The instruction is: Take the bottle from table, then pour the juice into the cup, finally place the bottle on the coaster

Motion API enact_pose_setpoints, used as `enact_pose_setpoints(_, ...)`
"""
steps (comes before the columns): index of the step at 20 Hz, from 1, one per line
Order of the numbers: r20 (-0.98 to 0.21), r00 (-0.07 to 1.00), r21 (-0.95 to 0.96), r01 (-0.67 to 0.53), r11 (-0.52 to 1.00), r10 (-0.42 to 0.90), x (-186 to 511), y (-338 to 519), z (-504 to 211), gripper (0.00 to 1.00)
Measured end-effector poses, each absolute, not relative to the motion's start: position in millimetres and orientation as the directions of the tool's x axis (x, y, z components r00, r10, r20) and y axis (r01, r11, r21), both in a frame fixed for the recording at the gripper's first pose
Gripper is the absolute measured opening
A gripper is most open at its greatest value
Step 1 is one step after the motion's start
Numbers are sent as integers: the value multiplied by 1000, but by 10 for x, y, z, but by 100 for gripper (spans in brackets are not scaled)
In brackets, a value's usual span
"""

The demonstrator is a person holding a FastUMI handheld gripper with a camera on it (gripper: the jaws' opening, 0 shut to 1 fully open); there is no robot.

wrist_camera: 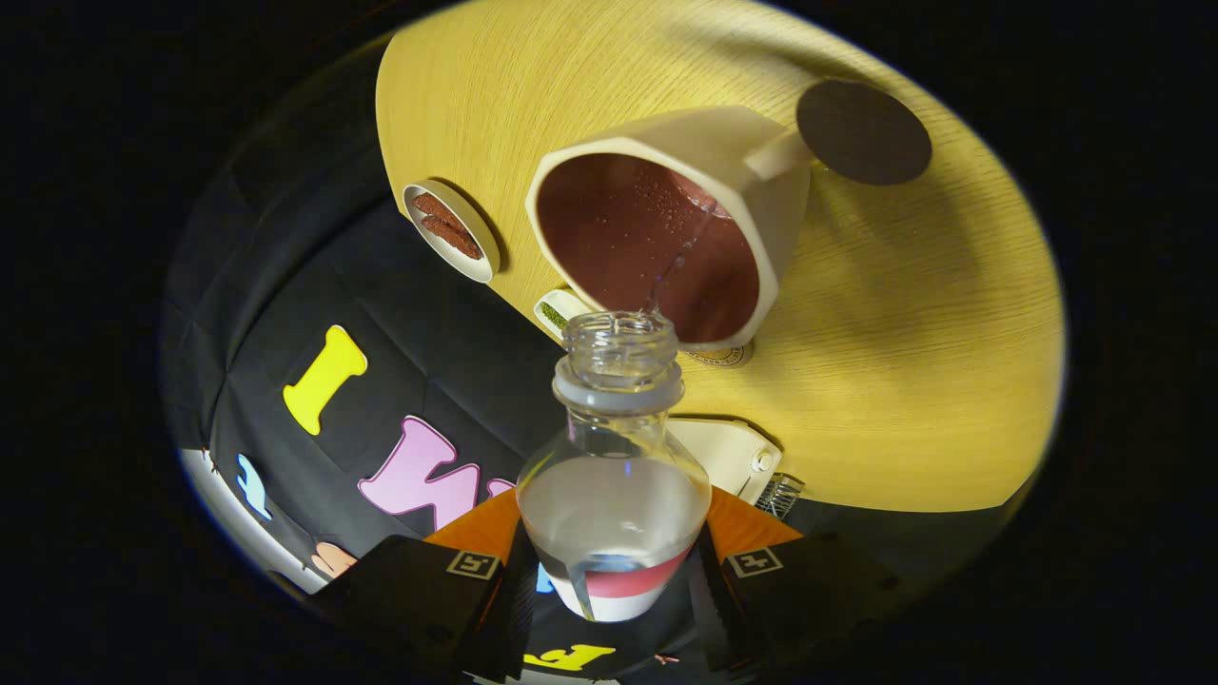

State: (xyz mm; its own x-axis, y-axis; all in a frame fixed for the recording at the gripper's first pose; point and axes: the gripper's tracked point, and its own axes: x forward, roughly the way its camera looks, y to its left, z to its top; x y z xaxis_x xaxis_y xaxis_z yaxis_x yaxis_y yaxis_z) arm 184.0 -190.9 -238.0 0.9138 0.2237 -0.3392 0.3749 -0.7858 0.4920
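My gripper (614,571) is shut on a clear plastic bottle (614,476), one finger pressing on each side of its body. The bottle is uncapped and tilted forward, partly full of clear liquid. Its mouth sits at the rim of a cream cup (666,238) with a dark reddish inside. A thin stream runs from the mouth into the cup, and droplets cling to the inner wall. The round dark brown coaster (863,131) lies on the wooden table just beyond the cup's handle.
The light wooden table (904,362) carries a small round dish (450,231) holding brown pieces beside the cup, and a small white container (557,311) with something green near the bottle mouth. A white object (728,452) with a metal spring sits behind the bottle's shoulder.
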Motion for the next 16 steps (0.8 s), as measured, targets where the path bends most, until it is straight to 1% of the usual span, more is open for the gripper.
enact_pose_setpoints(7,-299,935,439,312,-842,191,1909,-2034,-2218,71)
enact_pose_setpoints(16,-284,943,384,279,-880,175,1963,-2113,-2035,71)
